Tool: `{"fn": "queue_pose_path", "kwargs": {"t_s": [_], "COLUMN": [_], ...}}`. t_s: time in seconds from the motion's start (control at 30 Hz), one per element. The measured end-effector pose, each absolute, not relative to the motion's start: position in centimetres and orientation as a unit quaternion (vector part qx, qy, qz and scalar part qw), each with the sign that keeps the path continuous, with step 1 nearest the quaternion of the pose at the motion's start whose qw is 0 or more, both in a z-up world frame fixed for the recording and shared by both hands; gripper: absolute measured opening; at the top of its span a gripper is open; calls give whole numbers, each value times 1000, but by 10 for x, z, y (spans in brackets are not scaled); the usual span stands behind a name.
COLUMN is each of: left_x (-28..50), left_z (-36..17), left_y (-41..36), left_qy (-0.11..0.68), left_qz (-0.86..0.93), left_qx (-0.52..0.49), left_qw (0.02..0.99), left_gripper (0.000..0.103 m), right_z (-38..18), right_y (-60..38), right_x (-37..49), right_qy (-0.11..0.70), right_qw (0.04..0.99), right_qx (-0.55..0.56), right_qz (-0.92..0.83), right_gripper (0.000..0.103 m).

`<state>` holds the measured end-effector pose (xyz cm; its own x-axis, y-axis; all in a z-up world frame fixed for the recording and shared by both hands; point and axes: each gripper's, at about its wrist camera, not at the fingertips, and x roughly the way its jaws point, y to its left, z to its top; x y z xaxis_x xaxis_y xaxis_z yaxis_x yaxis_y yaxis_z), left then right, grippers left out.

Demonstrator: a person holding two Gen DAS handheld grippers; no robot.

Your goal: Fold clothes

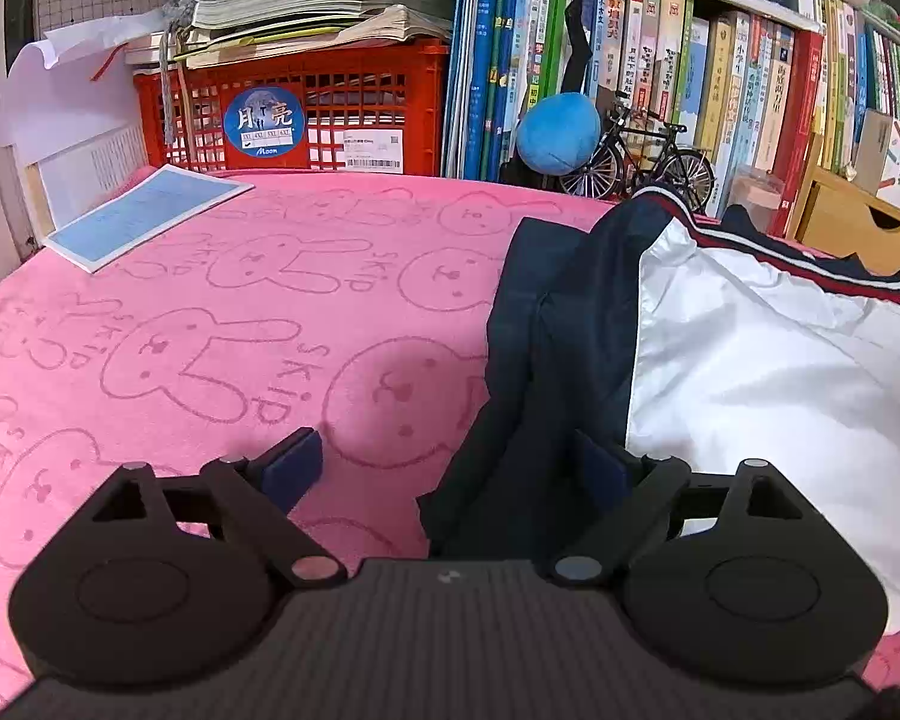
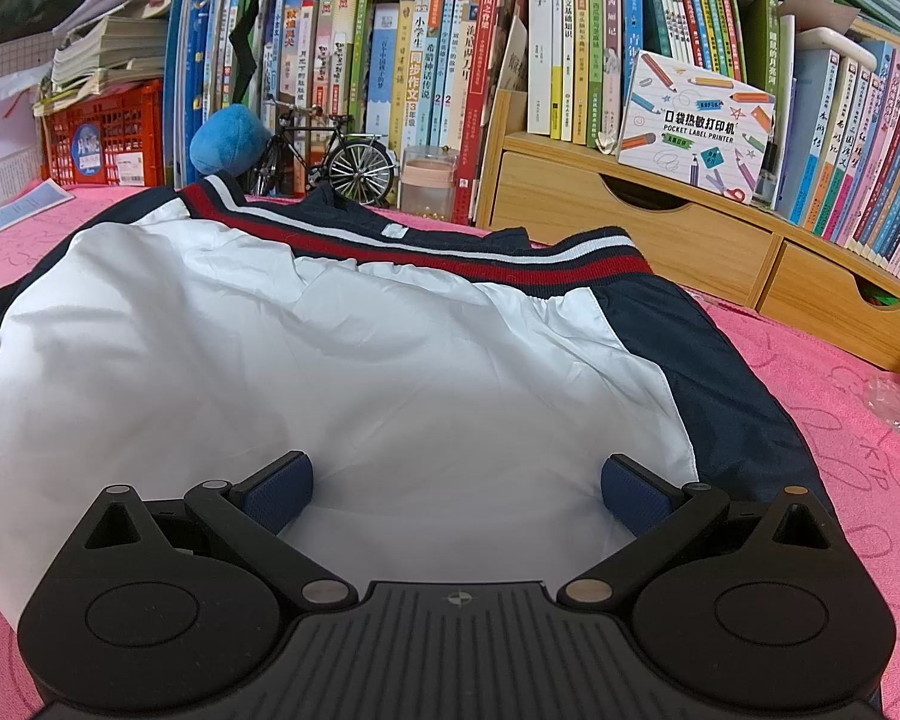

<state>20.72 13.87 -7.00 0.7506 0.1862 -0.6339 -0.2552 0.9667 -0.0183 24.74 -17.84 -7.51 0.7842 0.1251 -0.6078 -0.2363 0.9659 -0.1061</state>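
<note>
A white and navy jacket (image 2: 342, 360) is spread on the pink towel (image 1: 210, 330) covering the worktop, its striped knit hem (image 2: 450, 258) lying towards the bookshelf (image 2: 570, 60). The left gripper (image 1: 450, 468) is held wide open, a navy fold (image 1: 528, 390) lying between the jaws but not pinched. The right gripper (image 2: 456, 492) is held wide open over the white panel, holding nothing. The fabric is judged light, limp and slippery; a hold is best taken at the thicker hem or seams.

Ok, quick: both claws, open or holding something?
Left claw: open, holding nothing; the jacket's navy sleeve lies between its pads, unpinched.
Right claw: open, holding nothing, over the jacket's white panel.
</note>
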Motion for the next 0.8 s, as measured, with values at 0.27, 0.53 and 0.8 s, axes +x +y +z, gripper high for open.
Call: {"fn": "queue_pose_path", "kwargs": {"t_s": [0.27,0.53,0.8], "left_x": [207,176,192], "left_z": [-70,-32,-50], "left_y": [138,97,7], "left_qy": [333,262,269], "left_qz": [125,61,-30], "left_qx": [-46,-35,72], "left_qw": [933,962,960], "left_gripper": [95,95,95], "right_z": [-75,-74,-74], "right_y": [-178,-178,-178], "right_x": [247,247,247], "right_qy": [314,314,314], "right_qw": [940,940,940], "right_qx": [-88,-88,-88], "right_qz": [96,96,96], "right_gripper": [103,103,103]}}
